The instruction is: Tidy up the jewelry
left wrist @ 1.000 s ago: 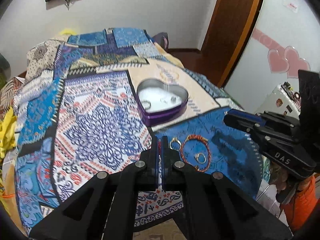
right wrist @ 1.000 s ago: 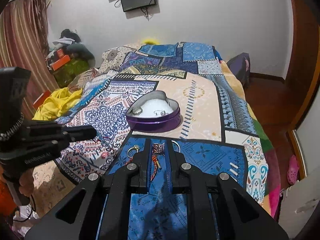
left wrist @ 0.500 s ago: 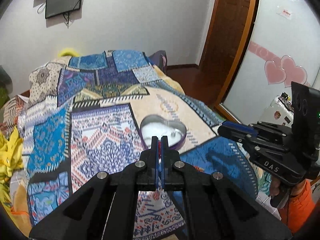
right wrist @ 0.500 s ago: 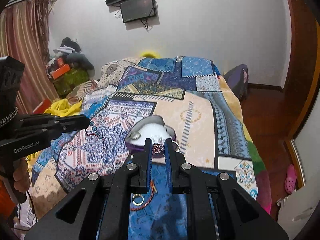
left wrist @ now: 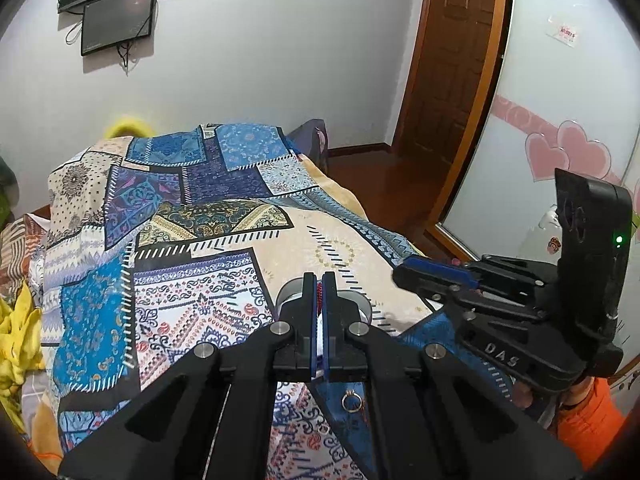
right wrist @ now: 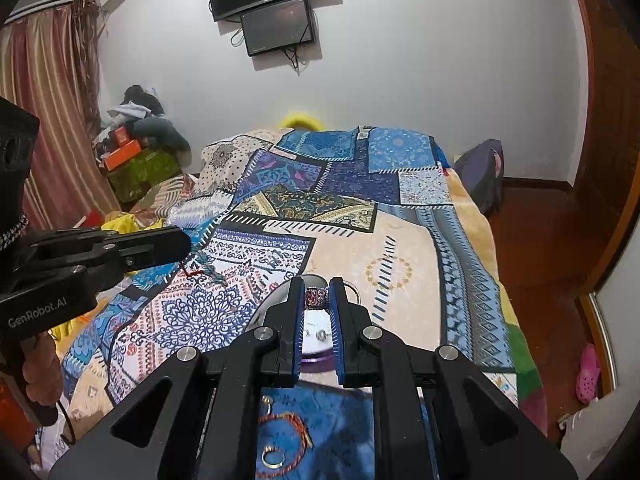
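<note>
My left gripper (left wrist: 319, 282) is shut on a thin red cord bracelet (left wrist: 319, 293). In the right wrist view the cord's red and teal tail (right wrist: 202, 273) hangs from that gripper (right wrist: 185, 243) above the bedspread. My right gripper (right wrist: 318, 294) is shut on a small dark red beaded ring (right wrist: 316, 298), held over the heart-shaped purple tin (right wrist: 317, 358), whose white floor holds a few small pieces. In the left wrist view only the tin's rim (left wrist: 289, 293) shows behind my fingers, with the right gripper (left wrist: 404, 272) just to its right.
On the blue patch near me lie an orange braided bracelet (right wrist: 289, 424) and gold rings (right wrist: 273, 458) (left wrist: 351, 402). A patchwork bedspread (right wrist: 256, 256) covers the bed. A yellow cloth (left wrist: 16, 344) lies at the left edge. Floor and a door are on the right.
Both grippers have risen and moved forward toward the tin, each still shut on its piece. The jewelry on the blue patch has slid down beneath the fingers.
</note>
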Tool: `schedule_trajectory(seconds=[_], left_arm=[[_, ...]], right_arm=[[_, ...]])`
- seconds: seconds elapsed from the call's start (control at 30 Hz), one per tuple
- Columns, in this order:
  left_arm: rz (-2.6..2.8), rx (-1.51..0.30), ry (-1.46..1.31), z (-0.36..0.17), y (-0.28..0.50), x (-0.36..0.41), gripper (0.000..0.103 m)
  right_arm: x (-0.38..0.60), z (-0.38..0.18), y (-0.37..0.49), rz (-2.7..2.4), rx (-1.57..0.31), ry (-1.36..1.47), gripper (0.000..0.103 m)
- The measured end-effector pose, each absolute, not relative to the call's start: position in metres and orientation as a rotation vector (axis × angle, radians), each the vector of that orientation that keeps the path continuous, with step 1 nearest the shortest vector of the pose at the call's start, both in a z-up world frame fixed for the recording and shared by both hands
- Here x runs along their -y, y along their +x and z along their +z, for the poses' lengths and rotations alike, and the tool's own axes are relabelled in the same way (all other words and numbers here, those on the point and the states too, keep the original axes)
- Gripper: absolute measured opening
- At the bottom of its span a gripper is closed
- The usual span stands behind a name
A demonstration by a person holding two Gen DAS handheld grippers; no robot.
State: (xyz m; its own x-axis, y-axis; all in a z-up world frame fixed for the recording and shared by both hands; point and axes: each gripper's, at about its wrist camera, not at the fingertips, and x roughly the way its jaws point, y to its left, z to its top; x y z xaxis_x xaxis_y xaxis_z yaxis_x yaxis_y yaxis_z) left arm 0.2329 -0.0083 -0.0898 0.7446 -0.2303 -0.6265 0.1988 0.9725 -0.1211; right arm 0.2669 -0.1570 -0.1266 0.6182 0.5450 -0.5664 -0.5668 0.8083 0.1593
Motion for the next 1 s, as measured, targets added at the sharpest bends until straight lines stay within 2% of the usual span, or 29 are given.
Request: schedule_trajectory(seconds=[0.53, 1.0], left_arm=[[-0.265, -0.806, -0.096, -0.139, 0.276, 0.006, 0.000], [-0.303, -0.894, -0.126, -0.166, 0.285, 0.005, 0.000]], right_arm=[[0.127, -0.171, 0.292, 0.697, -0.758, -0.135, 0.011], [0.123, -0.182, 0.292, 0.702, -0.793, -0.179, 0.011]])
